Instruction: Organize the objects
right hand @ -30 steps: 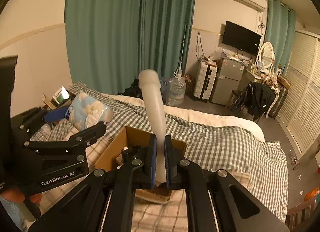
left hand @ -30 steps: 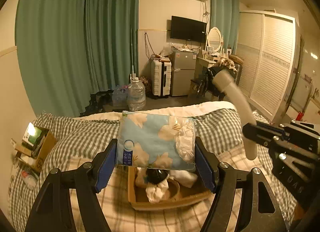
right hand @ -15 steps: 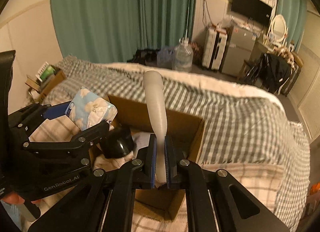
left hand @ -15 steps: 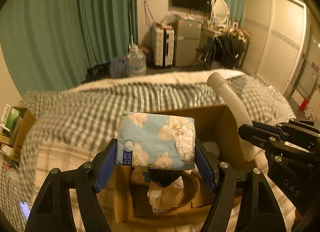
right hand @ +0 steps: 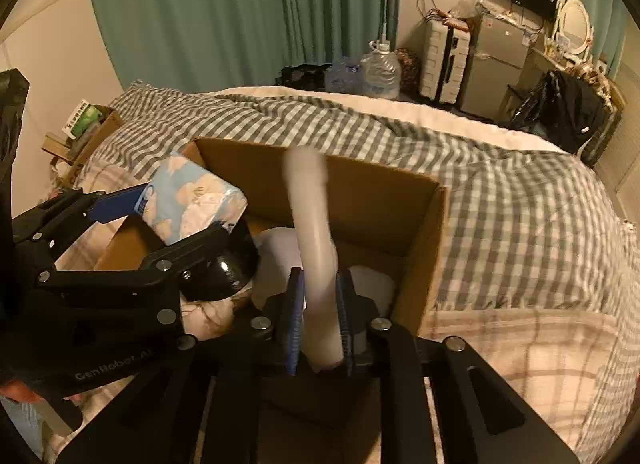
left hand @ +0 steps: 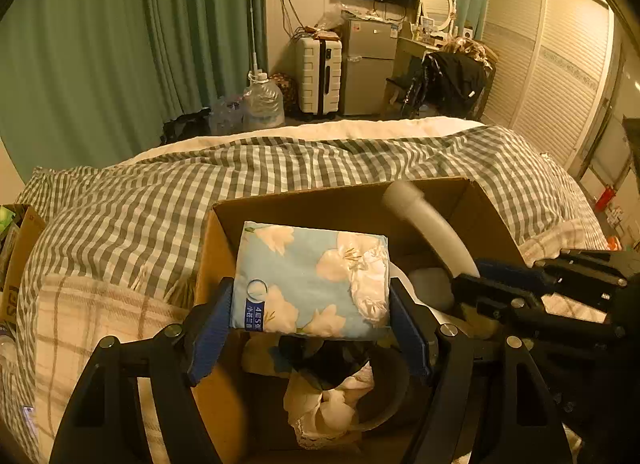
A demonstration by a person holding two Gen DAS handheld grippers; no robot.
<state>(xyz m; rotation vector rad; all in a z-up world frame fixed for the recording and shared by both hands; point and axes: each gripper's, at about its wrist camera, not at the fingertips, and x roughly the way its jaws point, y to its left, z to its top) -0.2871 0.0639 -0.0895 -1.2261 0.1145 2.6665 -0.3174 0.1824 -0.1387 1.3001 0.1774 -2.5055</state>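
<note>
left gripper (left hand: 310,328) clamping floral pack (left hand: 312,280), "genrobot.ai" body, right gripper (right hand: 318,328) opening around white tube (right hand: 316,248)

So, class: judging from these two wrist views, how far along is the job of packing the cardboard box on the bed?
Done: cloth and a dark round object already lie in the cardboard box. In hand: the left claw holds the floral tissue pack over it; the right claw is opening around the white tube. Left: dropping both in.

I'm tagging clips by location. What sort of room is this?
Most likely a small bedroom or studio flat: a bed with a checked duvet, a vanity mirror on a dressing table, and a louvred wardrobe.
</note>
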